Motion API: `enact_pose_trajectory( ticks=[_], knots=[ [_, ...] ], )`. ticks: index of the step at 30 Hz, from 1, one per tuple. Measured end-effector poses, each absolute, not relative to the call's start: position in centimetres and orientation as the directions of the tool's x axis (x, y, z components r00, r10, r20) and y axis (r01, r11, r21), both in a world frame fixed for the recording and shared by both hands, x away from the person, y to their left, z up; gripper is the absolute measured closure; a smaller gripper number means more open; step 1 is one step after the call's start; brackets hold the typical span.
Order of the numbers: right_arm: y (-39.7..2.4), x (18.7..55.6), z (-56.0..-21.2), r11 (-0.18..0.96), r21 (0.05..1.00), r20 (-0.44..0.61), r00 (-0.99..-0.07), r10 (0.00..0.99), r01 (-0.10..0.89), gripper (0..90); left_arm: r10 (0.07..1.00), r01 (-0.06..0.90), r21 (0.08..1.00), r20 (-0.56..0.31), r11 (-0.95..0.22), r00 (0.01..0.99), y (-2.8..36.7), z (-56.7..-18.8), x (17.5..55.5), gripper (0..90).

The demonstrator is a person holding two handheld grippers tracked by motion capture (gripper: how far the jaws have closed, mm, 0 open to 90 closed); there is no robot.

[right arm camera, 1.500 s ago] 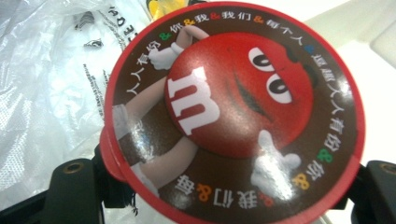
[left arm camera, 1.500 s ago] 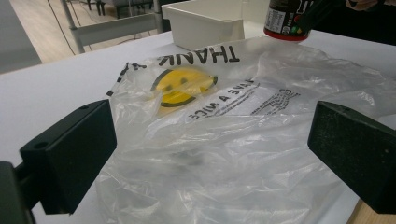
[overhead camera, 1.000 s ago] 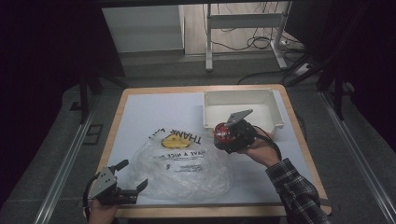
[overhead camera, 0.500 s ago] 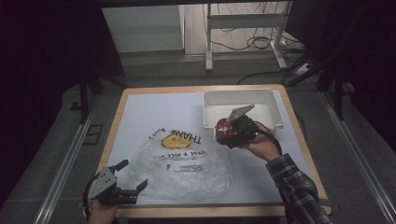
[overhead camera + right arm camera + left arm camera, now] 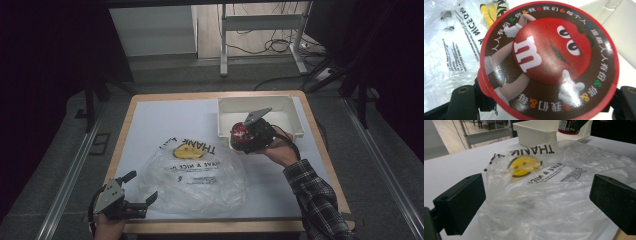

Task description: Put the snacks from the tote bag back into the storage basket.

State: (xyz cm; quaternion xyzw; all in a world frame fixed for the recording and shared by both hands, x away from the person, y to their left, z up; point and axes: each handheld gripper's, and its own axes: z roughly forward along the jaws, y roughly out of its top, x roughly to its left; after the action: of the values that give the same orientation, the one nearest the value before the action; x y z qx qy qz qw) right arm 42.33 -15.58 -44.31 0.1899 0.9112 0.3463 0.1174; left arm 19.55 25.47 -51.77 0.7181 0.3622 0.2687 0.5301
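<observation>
Right tongs (image 5: 239, 136) carried candy tub (image 5: 241, 136), clamped, toward tray (image 5: 295, 115); left tongs (image 5: 138, 190) apart.

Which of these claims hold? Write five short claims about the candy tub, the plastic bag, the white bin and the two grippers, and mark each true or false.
1. The right gripper grips a candy tub with a red lid. True.
2. The plastic bag lies inside the white bin. False: it lies on the table.
3. The left gripper is open. True.
4. The left gripper holds the bag off the table. False: its jaws are open beside the bag.
5. The bag shows a yellow smiley face. True.
</observation>
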Motion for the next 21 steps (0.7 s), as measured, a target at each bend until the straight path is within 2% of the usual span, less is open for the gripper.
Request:
enact_pose_trajectory(
  ticks=[21],
  knots=[
    [-15.6, 44.8, -44.7, 0.701, 0.672, -0.082, -0.917, 0.391, 0.238, 25.9, 0.816, 0.228, 0.959, 0.004, -0.167, 0.578, 25.7, -51.7, 19.5, 0.0]
  ],
)
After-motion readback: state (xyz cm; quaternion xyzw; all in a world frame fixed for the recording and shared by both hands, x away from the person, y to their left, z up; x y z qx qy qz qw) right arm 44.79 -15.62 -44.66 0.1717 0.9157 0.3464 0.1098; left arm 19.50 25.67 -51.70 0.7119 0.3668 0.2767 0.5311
